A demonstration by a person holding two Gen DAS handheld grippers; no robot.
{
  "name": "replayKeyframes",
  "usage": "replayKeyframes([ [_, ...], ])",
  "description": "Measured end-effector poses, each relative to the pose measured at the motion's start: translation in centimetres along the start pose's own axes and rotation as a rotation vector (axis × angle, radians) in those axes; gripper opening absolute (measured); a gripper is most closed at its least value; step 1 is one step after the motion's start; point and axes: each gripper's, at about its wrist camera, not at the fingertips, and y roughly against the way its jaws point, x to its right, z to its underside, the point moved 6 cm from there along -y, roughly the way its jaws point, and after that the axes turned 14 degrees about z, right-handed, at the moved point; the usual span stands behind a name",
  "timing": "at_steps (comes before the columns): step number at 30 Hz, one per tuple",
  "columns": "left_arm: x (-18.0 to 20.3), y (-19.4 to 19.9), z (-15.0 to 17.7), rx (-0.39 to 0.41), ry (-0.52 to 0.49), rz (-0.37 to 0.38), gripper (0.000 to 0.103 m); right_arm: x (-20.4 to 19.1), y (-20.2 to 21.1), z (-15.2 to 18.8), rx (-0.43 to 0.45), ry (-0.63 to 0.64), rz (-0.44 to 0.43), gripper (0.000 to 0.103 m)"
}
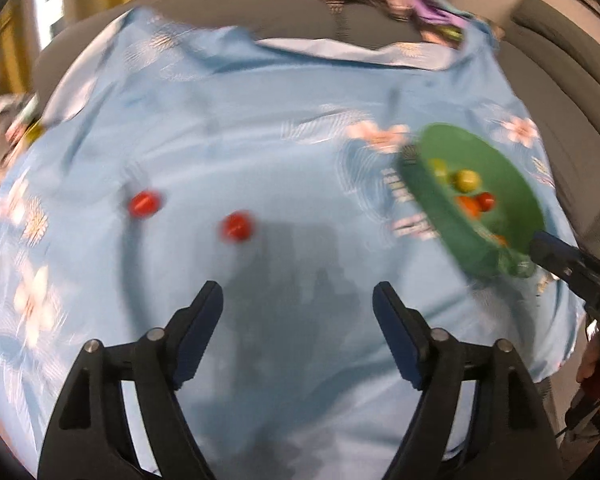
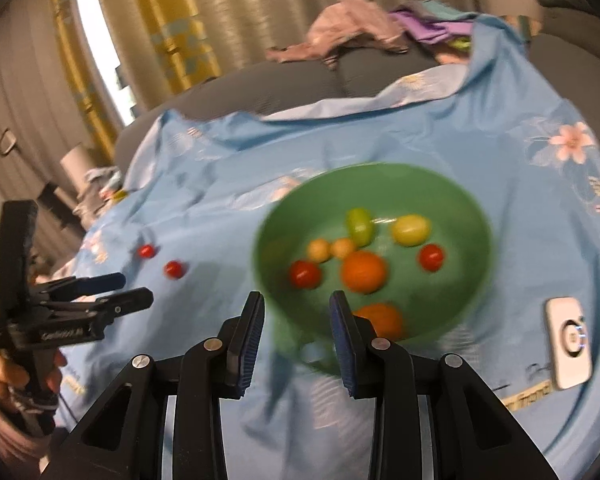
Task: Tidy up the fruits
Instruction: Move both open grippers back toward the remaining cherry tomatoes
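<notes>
**Two red fruits left on the cloth, bowl held at the ready**

The round green plastic bowl (image 2: 374, 248) is tilted up off the light-blue flowered cloth (image 1: 260, 128), its near rim pinched between the pressed-in pads of the right gripper (image 2: 297, 334). Inside it lie small fruits: two green-yellow ones, two pale orange ones, two red ones and two larger orange ones. From the left wrist view the bowl shows edge-on to the right, well apart from the loose fruit.

Still out on the cloth are two small round red fruits, the farther one (image 1: 143, 203) and the nearer one (image 1: 238, 227), lying near each other but not touching. The left gripper (image 1: 298, 312) hangs above the cloth with its jaws spread wide and nothing between them; the nearer red fruit sits just ahead of its left finger.

I'd say the gathering is mostly done and the step in hand is reaching for the next loose fruit. That calls for bringing the open jaws down around the nearer red fruit and closing gently, since it looks smooth and likely to roll on the soft, wrinkled cloth. A white flat device (image 2: 570, 344) rests on the cloth to the bowl's right.
</notes>
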Motion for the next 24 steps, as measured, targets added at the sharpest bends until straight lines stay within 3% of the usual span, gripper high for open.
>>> replayKeyframes([
  [4, -2.9, 1.7, 2.0, 0.013, 0.081, -0.046, 0.09, -4.1, -0.5, 1.2, -0.025, 0.104, -0.078, 0.046],
  [12, -4.4, 2.1, 3.6, 0.01, 0.098, -0.047, 0.095, -10.5, -2.8, 3.3, -0.104, 0.221, -0.158, 0.047],
  [18, -5.0, 1.0, 2.3, 0.018, 0.092, -0.022, 0.095, -10.6, -3.8, 3.4, -0.127, 0.225, -0.15, 0.047],
  [24, -3.8, -2.4, -0.7, -0.002, 0.003, 0.016, 0.091, -9.9, -5.1, 3.6, -0.156, 0.213, -0.135, 0.047],
])
